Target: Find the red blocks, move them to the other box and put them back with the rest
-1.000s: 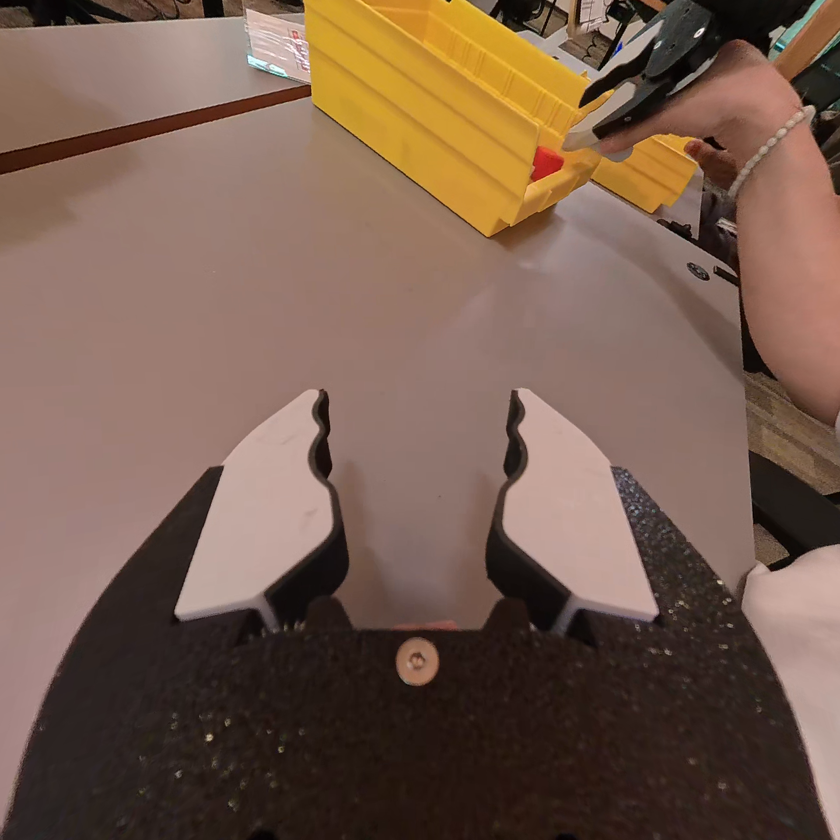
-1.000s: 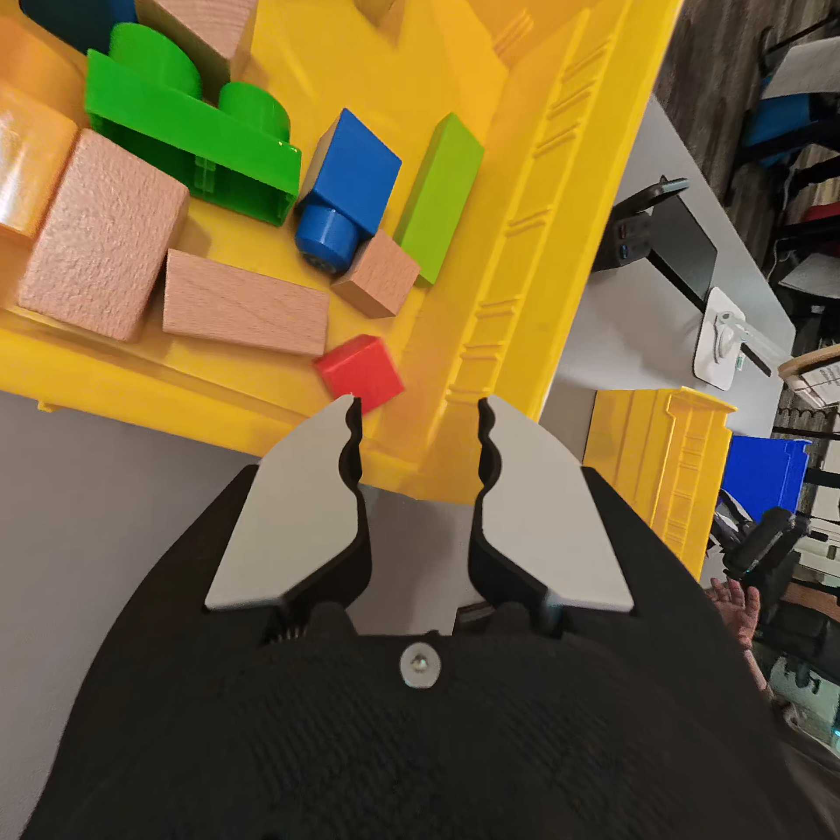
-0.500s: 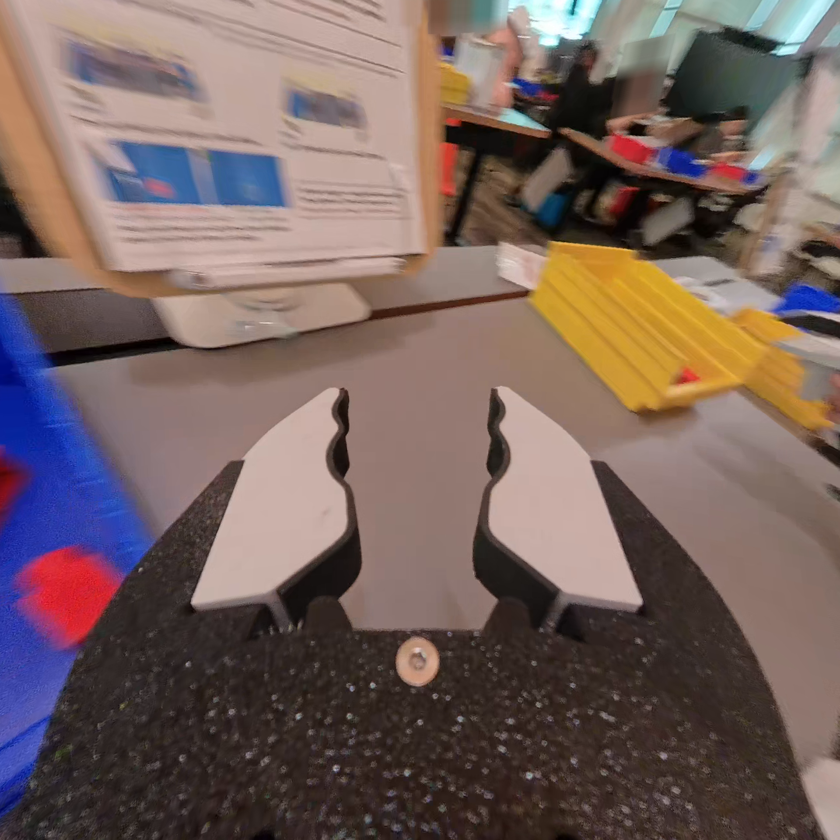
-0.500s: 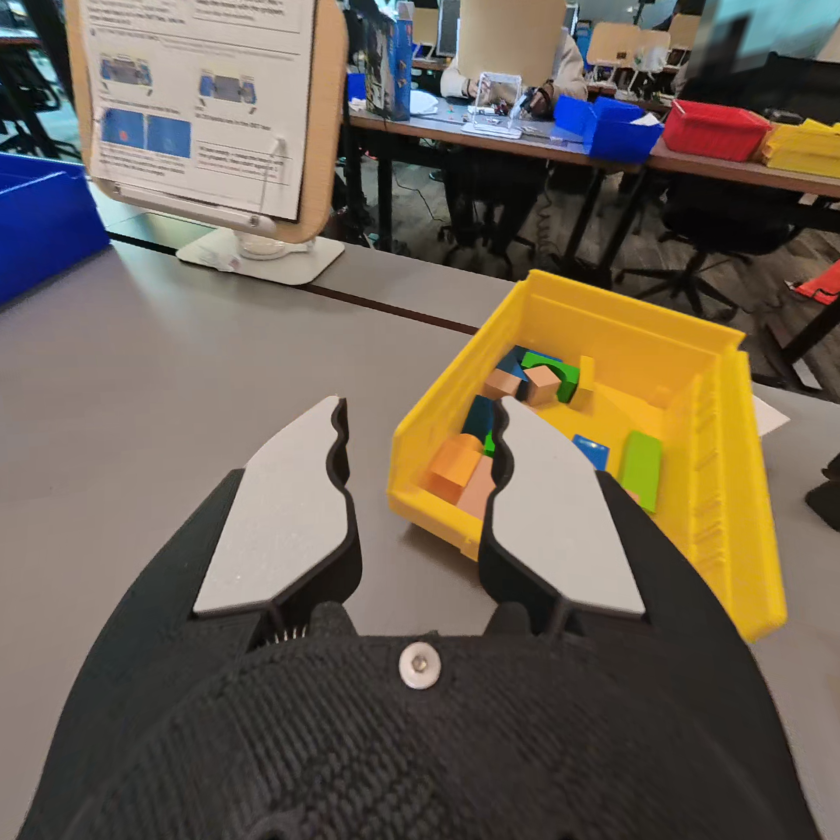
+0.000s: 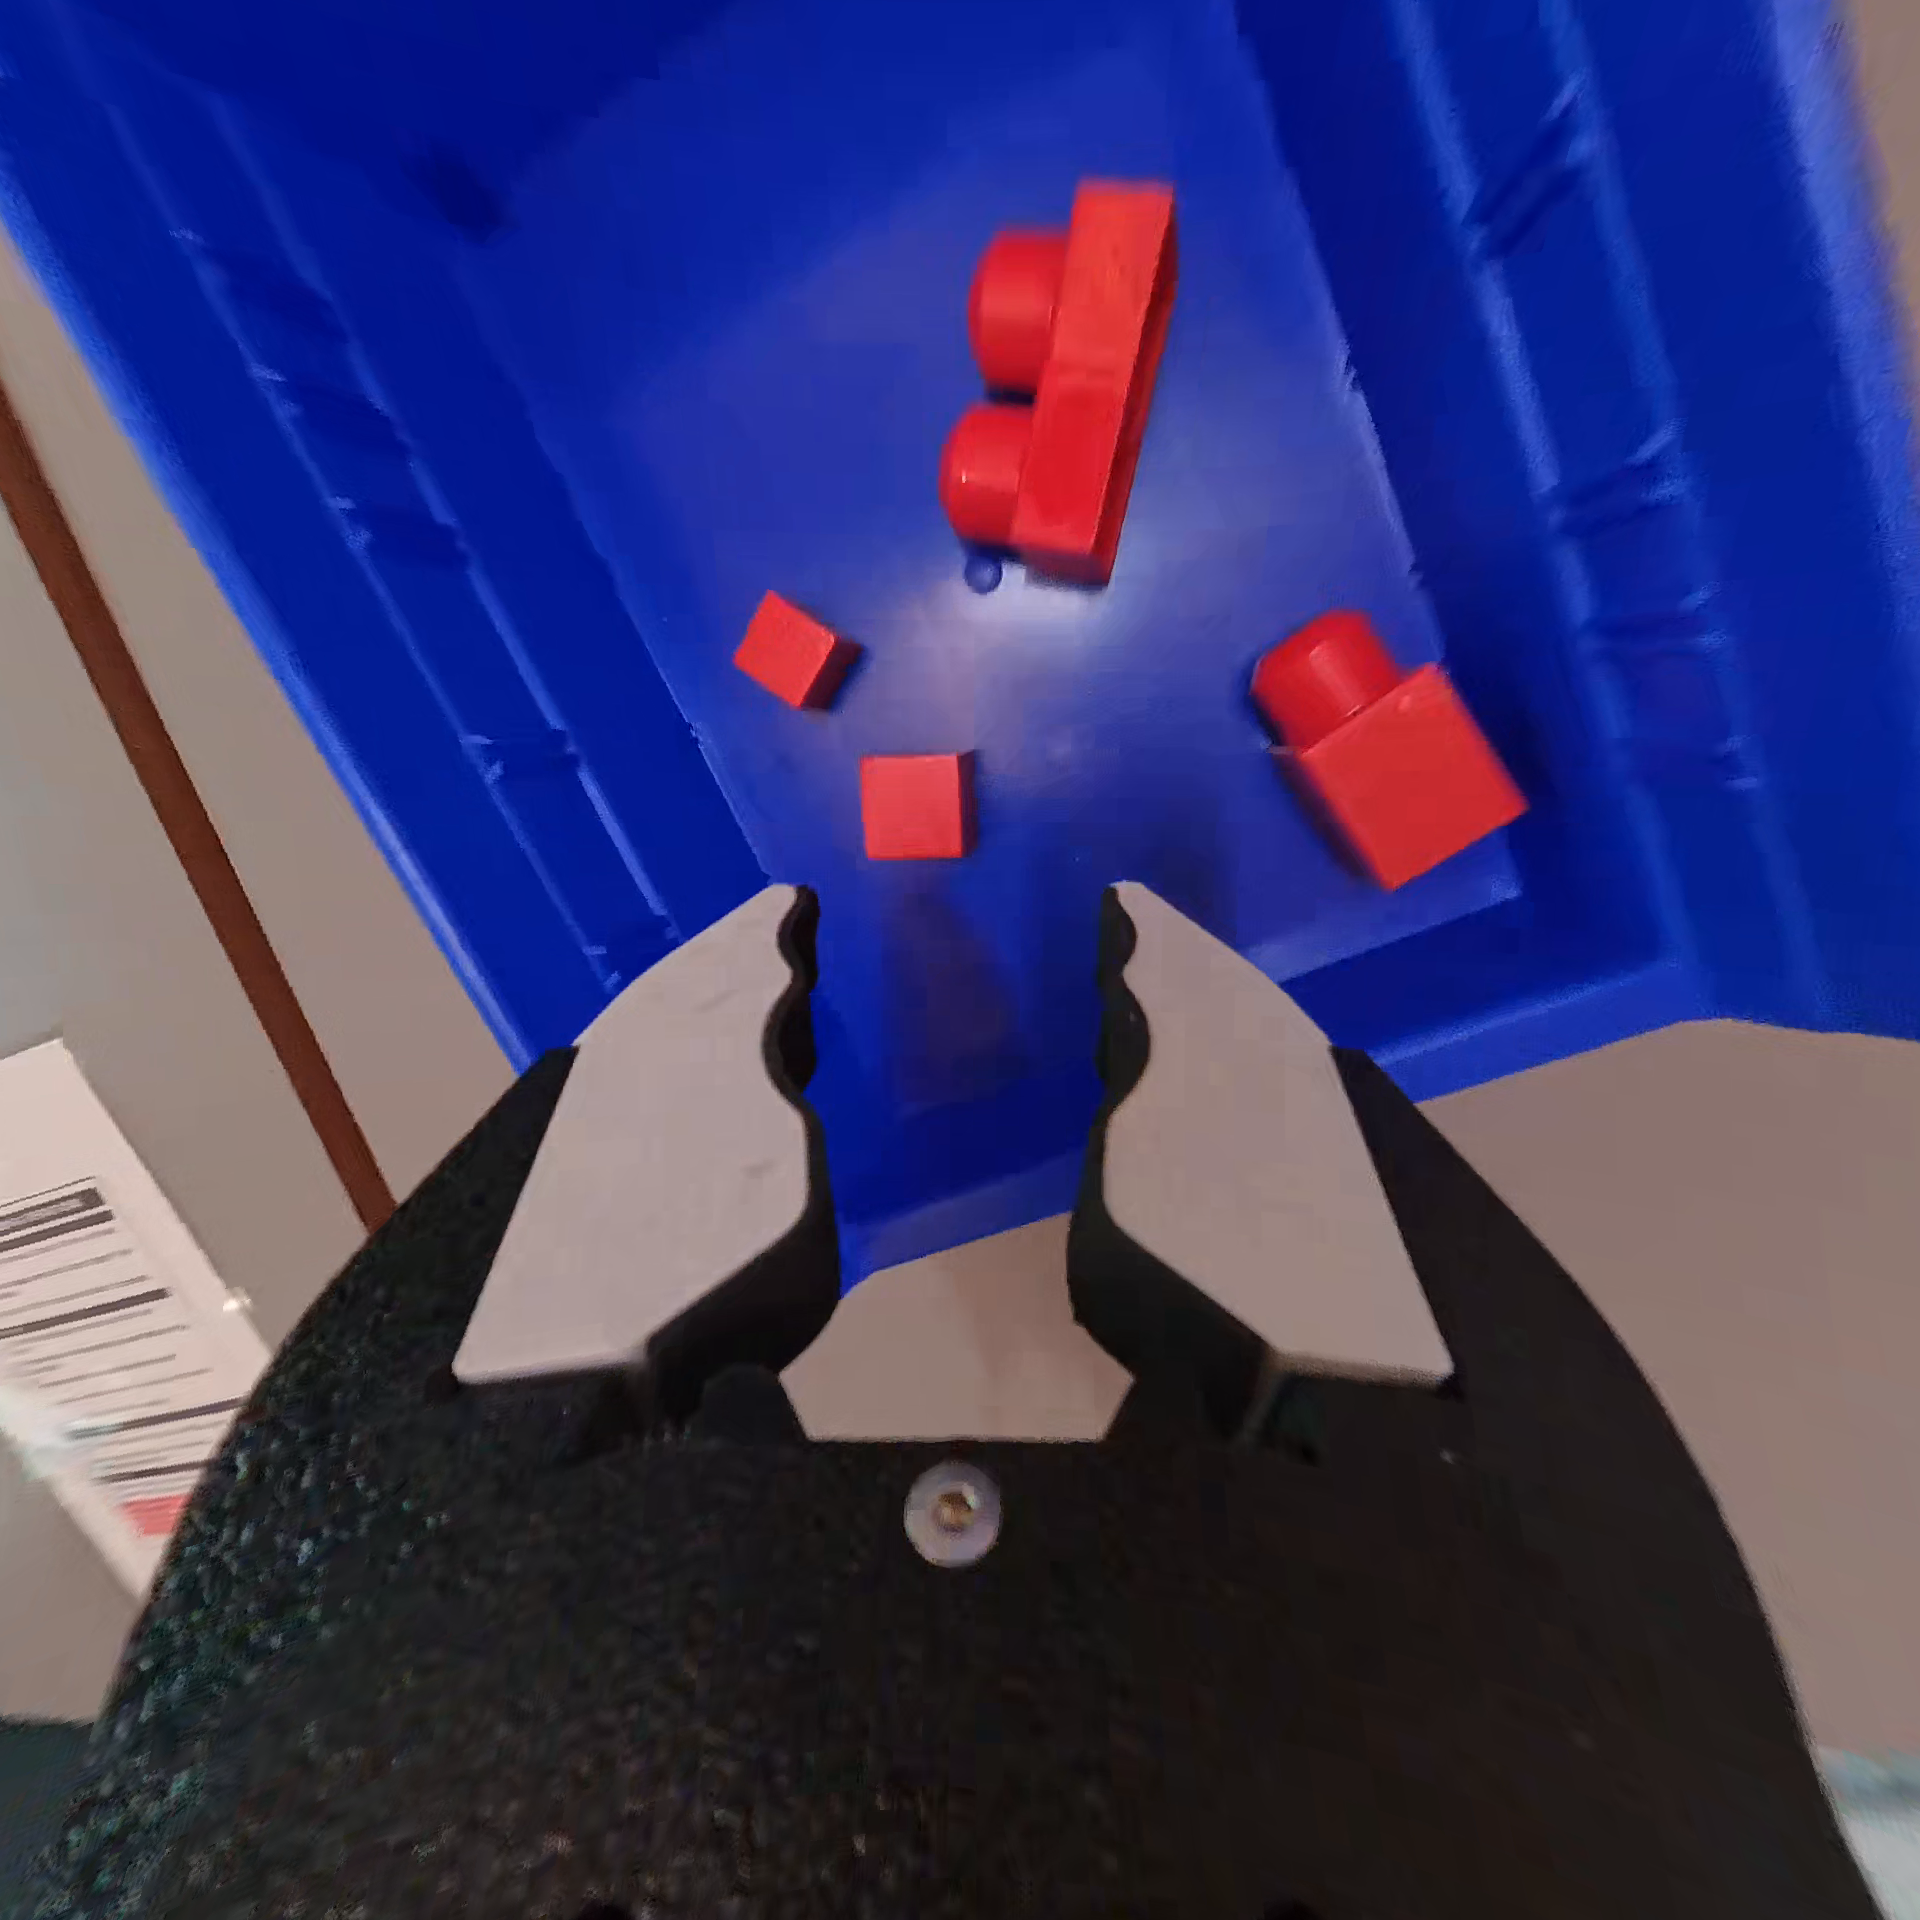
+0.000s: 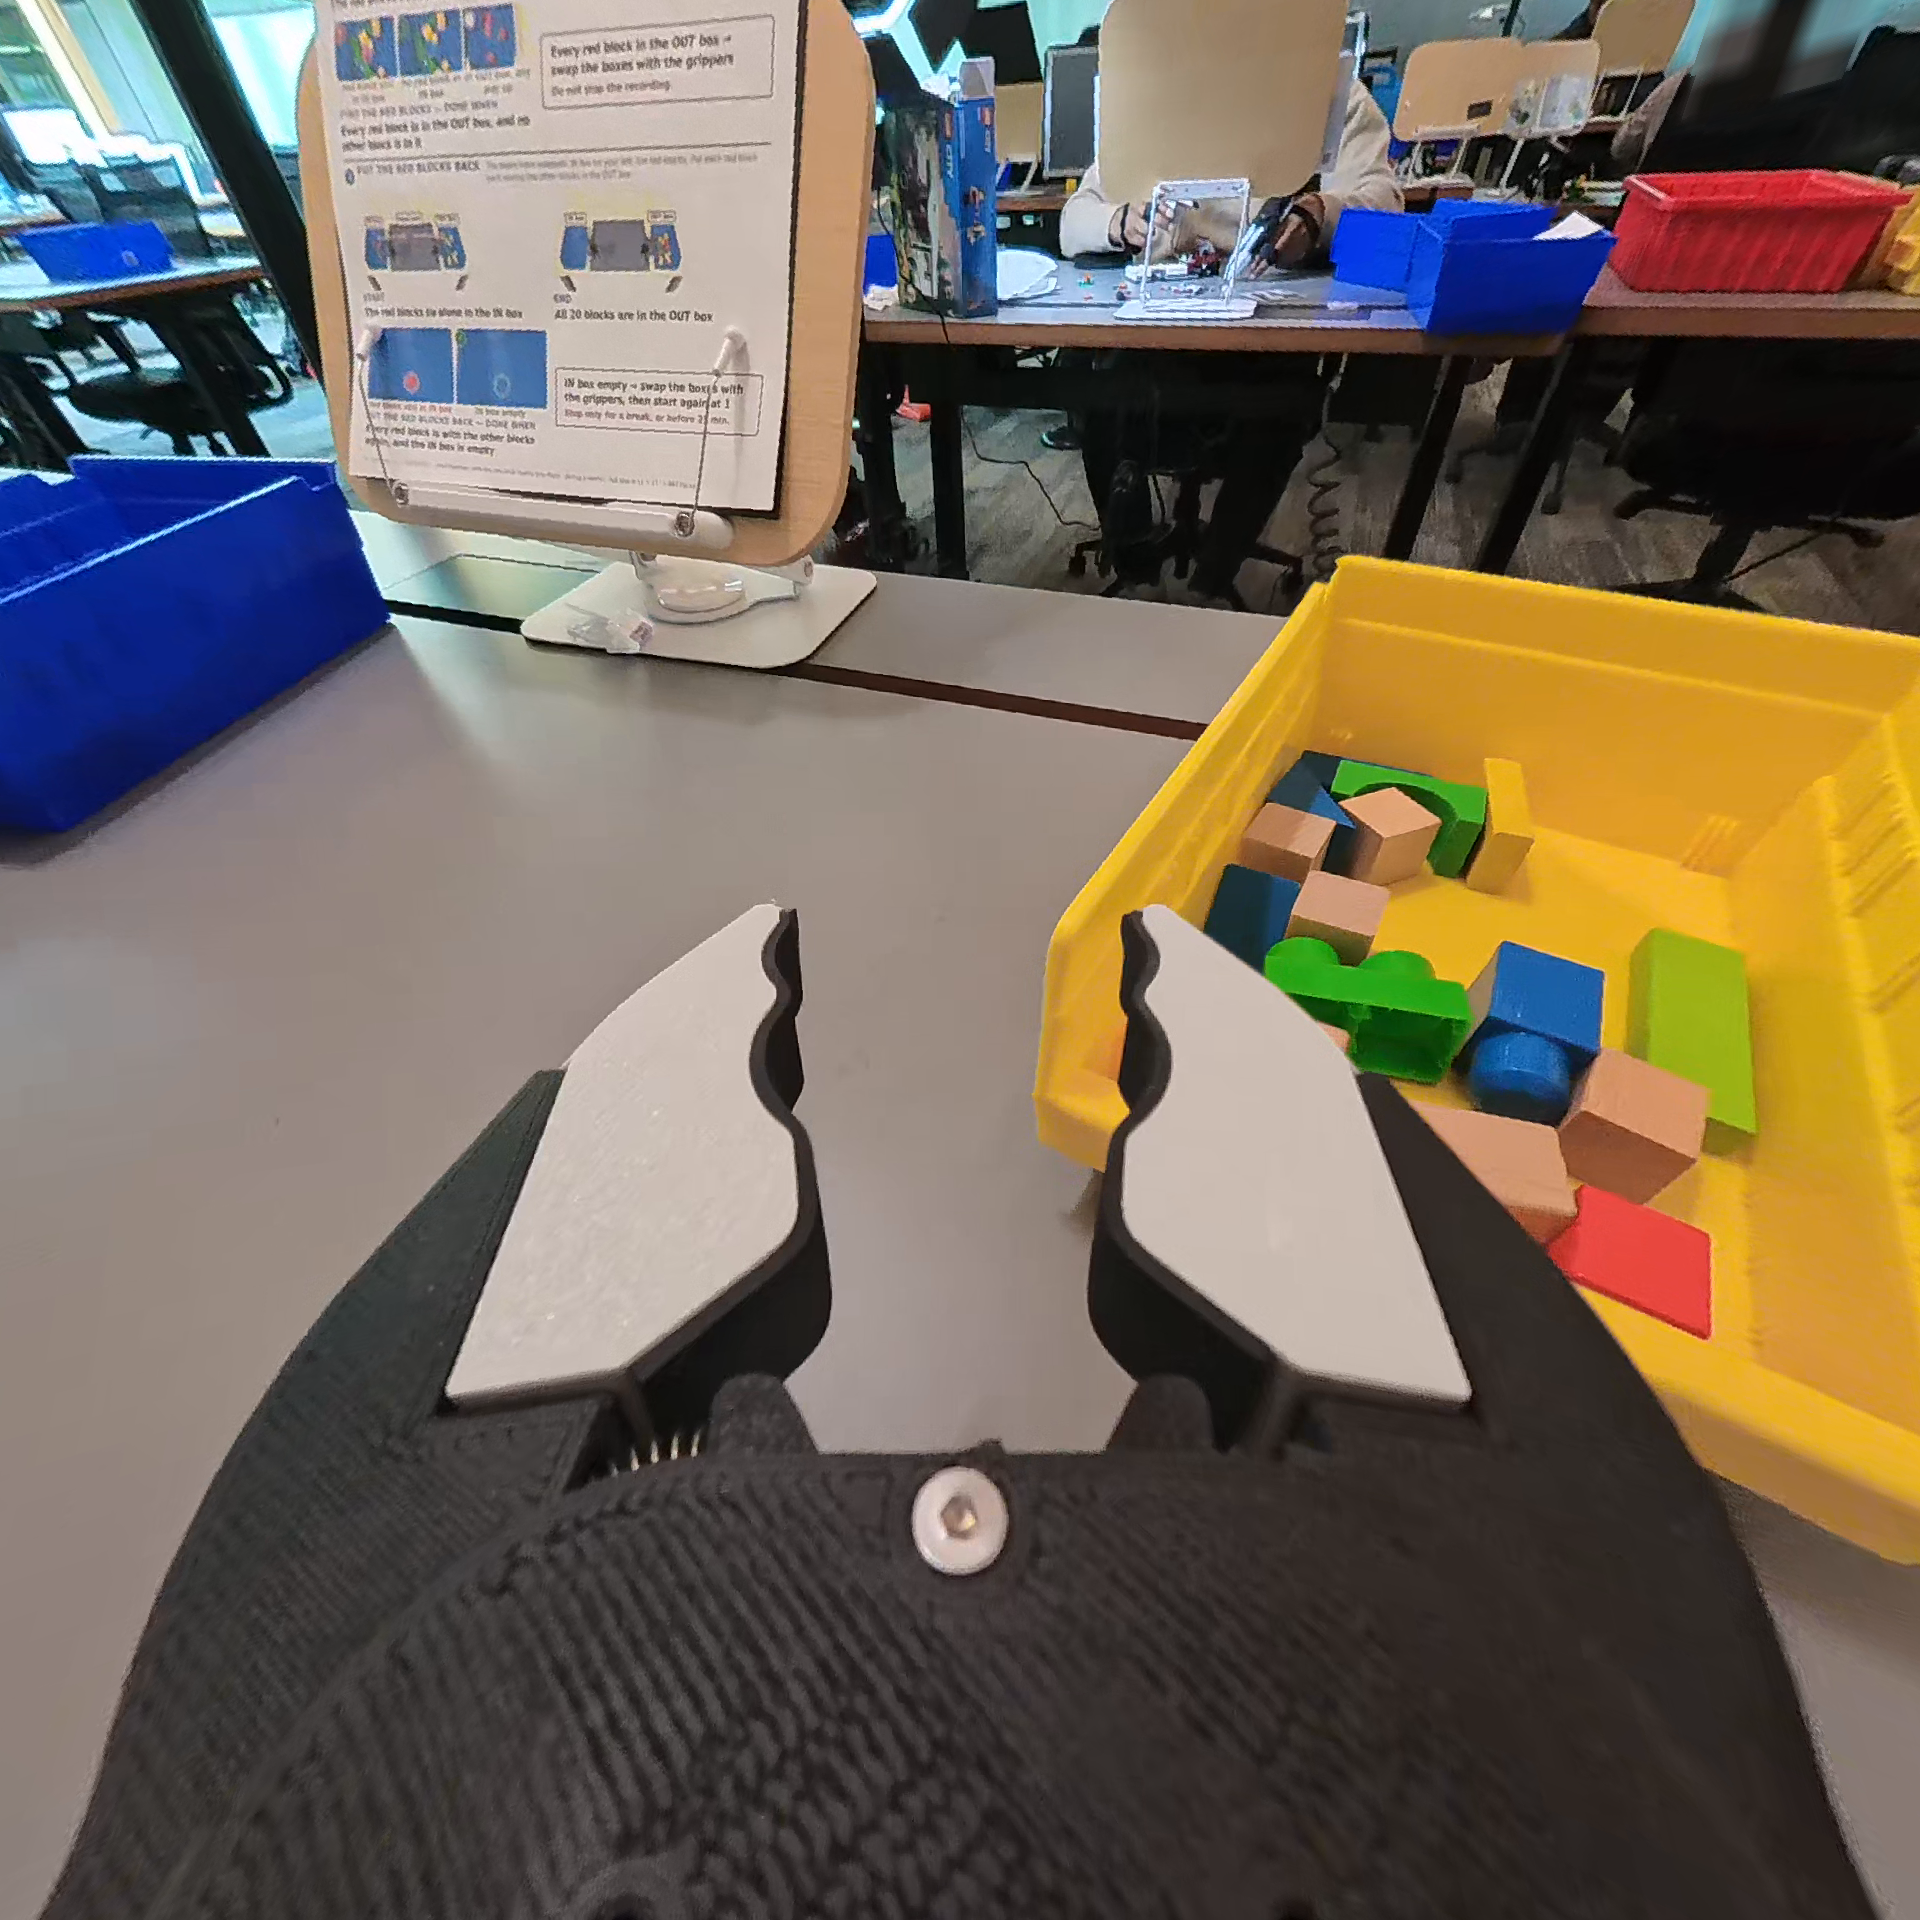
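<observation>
In the left wrist view my left gripper (image 5: 956, 904) is open and empty, hanging over the near end of the blue box (image 5: 623, 416). Several red blocks lie on the box floor: a small cube (image 5: 914, 805) just ahead of the fingertips, another small cube (image 5: 795, 649), a one-stud brick (image 5: 1387, 748) and a two-stud brick (image 5: 1070, 379). In the right wrist view my right gripper (image 6: 956, 925) is open and empty above the grey table (image 6: 520, 883), left of the yellow box (image 6: 1558, 665). One red block (image 6: 1636, 1257) lies at the yellow box's near end among green, blue, yellow and wooden blocks.
A board with printed sheets (image 6: 582, 260) stands on a white base at the table's far side. The blue box (image 6: 156, 613) shows at the left in the right wrist view. A paper sheet (image 5: 94, 1330) lies left of the left gripper. Tables, bins and a seated person are behind.
My left gripper swung from facing the yellow box round to above the blue box, its jaws narrowing. My right gripper drew back out of the yellow box and levelled off, leaving the red block there.
</observation>
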A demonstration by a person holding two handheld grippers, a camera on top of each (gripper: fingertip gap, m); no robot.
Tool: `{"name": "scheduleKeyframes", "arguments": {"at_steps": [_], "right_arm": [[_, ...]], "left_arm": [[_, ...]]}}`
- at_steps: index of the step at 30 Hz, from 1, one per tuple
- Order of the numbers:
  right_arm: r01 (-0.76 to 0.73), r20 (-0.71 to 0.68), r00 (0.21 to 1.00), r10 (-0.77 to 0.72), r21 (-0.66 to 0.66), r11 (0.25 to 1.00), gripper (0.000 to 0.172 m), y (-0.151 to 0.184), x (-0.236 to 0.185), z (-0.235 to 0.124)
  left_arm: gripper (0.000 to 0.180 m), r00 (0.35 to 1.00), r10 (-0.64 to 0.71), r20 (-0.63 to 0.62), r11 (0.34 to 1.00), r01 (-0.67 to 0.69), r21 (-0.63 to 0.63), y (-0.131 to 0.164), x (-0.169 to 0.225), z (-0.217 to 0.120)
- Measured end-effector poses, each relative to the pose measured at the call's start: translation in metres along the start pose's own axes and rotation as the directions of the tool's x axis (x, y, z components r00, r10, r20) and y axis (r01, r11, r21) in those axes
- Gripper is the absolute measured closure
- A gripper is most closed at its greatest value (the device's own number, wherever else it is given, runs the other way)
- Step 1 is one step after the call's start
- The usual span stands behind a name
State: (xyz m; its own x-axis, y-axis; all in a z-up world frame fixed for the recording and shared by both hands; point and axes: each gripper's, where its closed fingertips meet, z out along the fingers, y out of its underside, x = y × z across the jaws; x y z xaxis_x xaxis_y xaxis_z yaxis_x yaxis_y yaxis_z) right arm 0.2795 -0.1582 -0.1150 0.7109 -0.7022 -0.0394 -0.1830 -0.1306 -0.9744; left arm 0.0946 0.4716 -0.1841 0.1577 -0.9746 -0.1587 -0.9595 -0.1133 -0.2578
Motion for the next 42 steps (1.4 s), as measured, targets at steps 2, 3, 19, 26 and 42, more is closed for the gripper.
{"name": "scheduleKeyframes", "arguments": {"at_steps": [2, 3, 19, 26, 42], "right_arm": [[-0.007, 0.005, 1.000, 0.007, 0.007, 1.000, 0.112, 0.001, -0.001, -0.002], [-0.008, 0.005, 1.000, 0.008, 0.009, 1.000, 0.112, 0.002, -0.001, -0.002], [0.016, 0.040, 0.999, -0.017, 0.007, 1.000, 0.112, 0.005, -0.010, -0.002], [0.092, 0.093, 0.991, -0.097, 0.055, 0.994, 0.112, -0.001, -0.027, 0.001], [0.489, 0.256, 0.728, -0.635, 0.456, 0.744, 0.112, -0.023, -0.178, 0.007]], "left_arm": [[0.131, 0.998, 0.069, 0.008, 0.993, -0.068, -0.092, 0.006, -0.004, 0.015], [0.131, 0.995, 0.094, 0.018, 0.988, -0.091, -0.123, 0.006, -0.007, 0.022], [0.153, 0.998, -0.040, -0.046, 0.972, 0.028, -0.233, 0.014, -0.009, 0.066], [0.153, 0.980, -0.058, -0.191, 0.982, 0.090, 0.164, -0.035, 0.019, -0.015], [0.154, 0.311, 0.499, -0.809, 0.805, 0.179, 0.565, -0.053, 0.385, -0.149]]}}
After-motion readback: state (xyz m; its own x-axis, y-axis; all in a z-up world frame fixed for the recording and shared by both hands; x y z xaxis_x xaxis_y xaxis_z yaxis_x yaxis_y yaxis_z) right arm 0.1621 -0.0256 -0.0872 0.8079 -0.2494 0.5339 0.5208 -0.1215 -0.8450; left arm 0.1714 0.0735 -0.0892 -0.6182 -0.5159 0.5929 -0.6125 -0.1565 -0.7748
